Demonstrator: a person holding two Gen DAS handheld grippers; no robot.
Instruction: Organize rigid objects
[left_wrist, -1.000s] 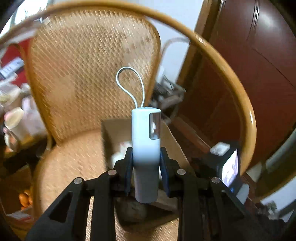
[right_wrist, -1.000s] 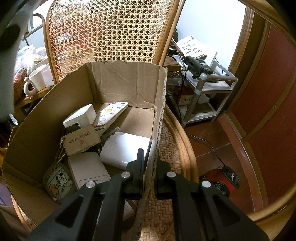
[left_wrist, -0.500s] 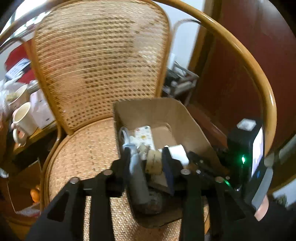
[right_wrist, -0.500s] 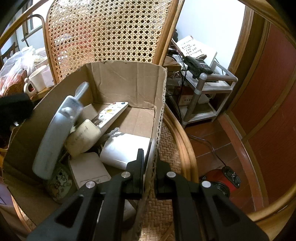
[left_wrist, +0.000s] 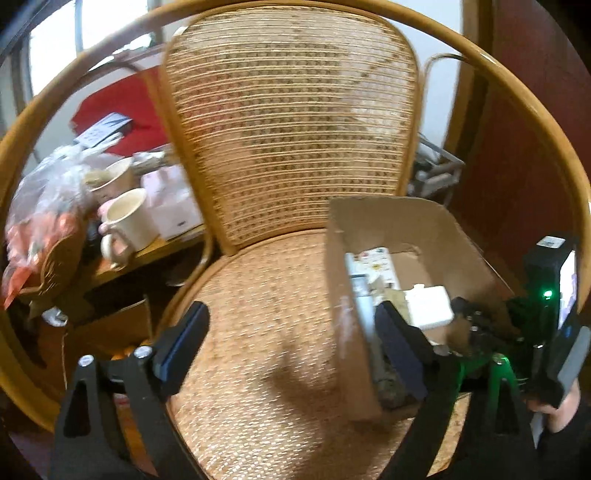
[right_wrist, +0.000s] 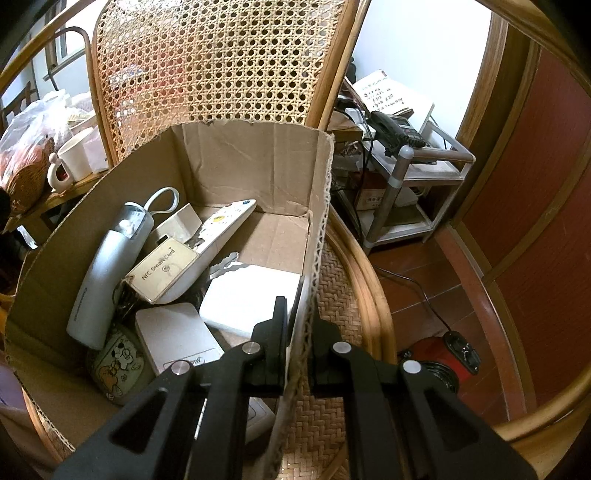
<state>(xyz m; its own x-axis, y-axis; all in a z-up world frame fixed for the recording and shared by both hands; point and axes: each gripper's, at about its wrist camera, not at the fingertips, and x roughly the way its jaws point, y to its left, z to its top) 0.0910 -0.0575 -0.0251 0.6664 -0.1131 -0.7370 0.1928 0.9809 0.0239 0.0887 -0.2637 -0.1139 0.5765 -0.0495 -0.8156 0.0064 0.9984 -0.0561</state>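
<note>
Left tool (left_wrist: 291, 339) gapes beside box (right_wrist: 258, 162); right tool (right_wrist: 297, 332) clamps its wall.

The cardboard box (right_wrist: 255, 166) is plain brown, its cut edge (right_wrist: 320, 236) showing pale corrugation. Inside lie a pale grey-white cylinder (right_wrist: 107, 273) with a white loop, a white remote (right_wrist: 218, 236) with coloured buttons, a cream card (right_wrist: 164, 271) printed with dark lettering, two white flat boxes (right_wrist: 251, 295), and a greenish tin (right_wrist: 118, 362) with cartoon figures. The chair (right_wrist: 221, 62) is honey-tan, woven in an open cane lattice. Both tools (right_wrist: 297, 332) are black.
</note>
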